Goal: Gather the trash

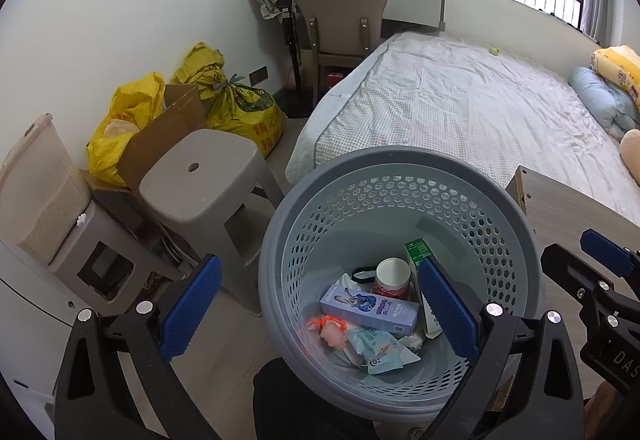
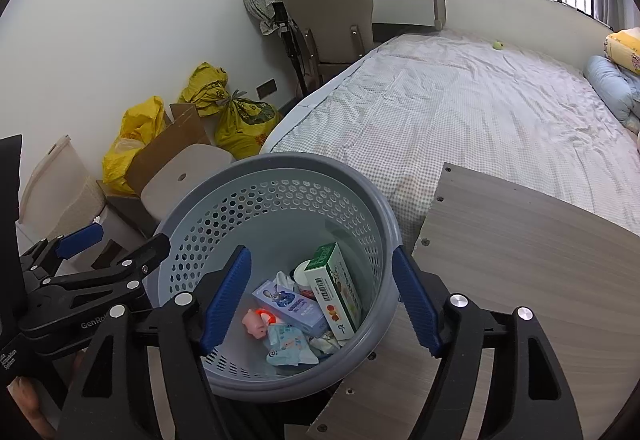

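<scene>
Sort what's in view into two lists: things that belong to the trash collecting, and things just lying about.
Part of the job:
- grey perforated bin
- green carton
- purple cartoon box
- paper cup
- pink pig toy
- blue wrapper

Just lying about:
- grey stool
- yellow bags
- cardboard box
- bed
- tennis ball

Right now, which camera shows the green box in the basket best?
The right wrist view: the green box stands leaning in the basket, its barcode side fully visible. The left wrist view shows only its top, the rest hidden behind that tool's blue finger.
</scene>
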`<state>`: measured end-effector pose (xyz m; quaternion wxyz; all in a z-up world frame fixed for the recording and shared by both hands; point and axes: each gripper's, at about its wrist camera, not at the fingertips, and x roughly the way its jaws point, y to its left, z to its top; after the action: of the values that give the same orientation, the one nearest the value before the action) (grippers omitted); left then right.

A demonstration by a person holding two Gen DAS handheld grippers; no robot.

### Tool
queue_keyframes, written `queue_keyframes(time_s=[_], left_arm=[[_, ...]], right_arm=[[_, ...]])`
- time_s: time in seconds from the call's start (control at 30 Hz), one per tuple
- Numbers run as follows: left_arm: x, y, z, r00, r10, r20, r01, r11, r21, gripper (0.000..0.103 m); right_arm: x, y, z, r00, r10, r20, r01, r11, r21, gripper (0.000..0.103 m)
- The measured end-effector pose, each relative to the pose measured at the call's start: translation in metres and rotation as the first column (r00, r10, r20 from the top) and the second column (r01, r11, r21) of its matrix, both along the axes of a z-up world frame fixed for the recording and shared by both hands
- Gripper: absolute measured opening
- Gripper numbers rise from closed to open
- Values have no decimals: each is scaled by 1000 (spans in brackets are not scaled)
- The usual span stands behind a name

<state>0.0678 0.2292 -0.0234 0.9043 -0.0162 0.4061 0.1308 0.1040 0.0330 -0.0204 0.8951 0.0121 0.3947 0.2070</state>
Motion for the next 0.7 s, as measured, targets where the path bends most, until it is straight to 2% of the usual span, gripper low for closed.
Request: queue_keyframes(time_s=[0.7], left_arm=[[0, 2, -1, 1000, 15, -6, -15, 1000, 6, 97]], right_arm=[[0, 0, 0, 1000, -1, 1, 1, 1000, -3, 70]])
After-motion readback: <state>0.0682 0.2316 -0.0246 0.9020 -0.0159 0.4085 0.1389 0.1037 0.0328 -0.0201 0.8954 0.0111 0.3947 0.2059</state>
